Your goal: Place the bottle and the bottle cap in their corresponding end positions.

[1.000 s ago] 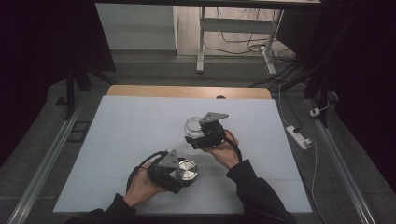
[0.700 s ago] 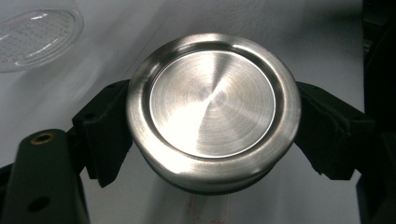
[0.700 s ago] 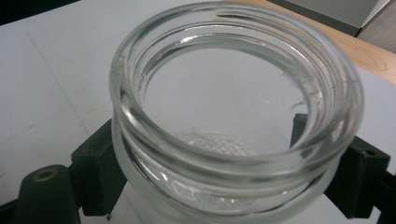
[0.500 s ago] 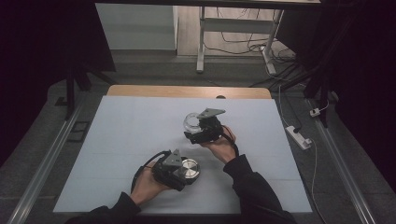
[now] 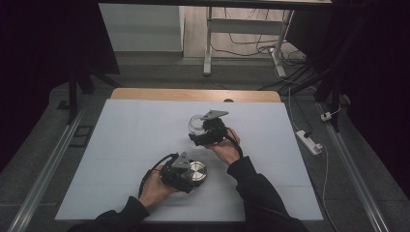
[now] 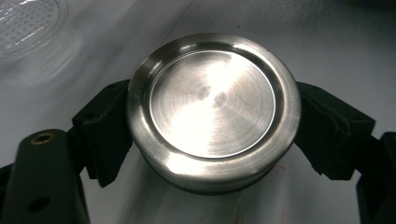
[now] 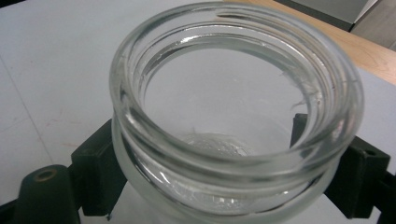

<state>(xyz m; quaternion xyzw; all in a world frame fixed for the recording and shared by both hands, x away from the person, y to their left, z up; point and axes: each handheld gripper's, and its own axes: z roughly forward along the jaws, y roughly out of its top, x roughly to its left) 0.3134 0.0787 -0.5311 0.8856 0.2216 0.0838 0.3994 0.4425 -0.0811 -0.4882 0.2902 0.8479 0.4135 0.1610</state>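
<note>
A round steel lid [image 6: 212, 100] sits between the black jaws of my left gripper [image 6: 210, 126], which is shut on its rim. In the high view that lid [image 5: 196, 171] lies low over the white table surface at the front middle, with my left gripper [image 5: 186, 174] beside it. My right gripper [image 7: 219, 163] is shut on a clear glass jar [image 7: 233, 116], open mouth up and empty. The jar [image 5: 196, 124] is at the table's middle, in front of my right gripper [image 5: 203, 129]. The jar's base [image 6: 28, 23] shows at the upper left of the left gripper view.
The white table surface [image 5: 125, 145] stretches wide to the left and right of both hands. A wooden strip [image 5: 193, 94] runs along its far edge. Beyond it stands a metal table leg [image 5: 208, 43]; a power strip [image 5: 309, 142] lies on the floor to the right.
My left hand has slid slightly right and toward me with the lid. The right gripper and jar have shifted a little away from me.
</note>
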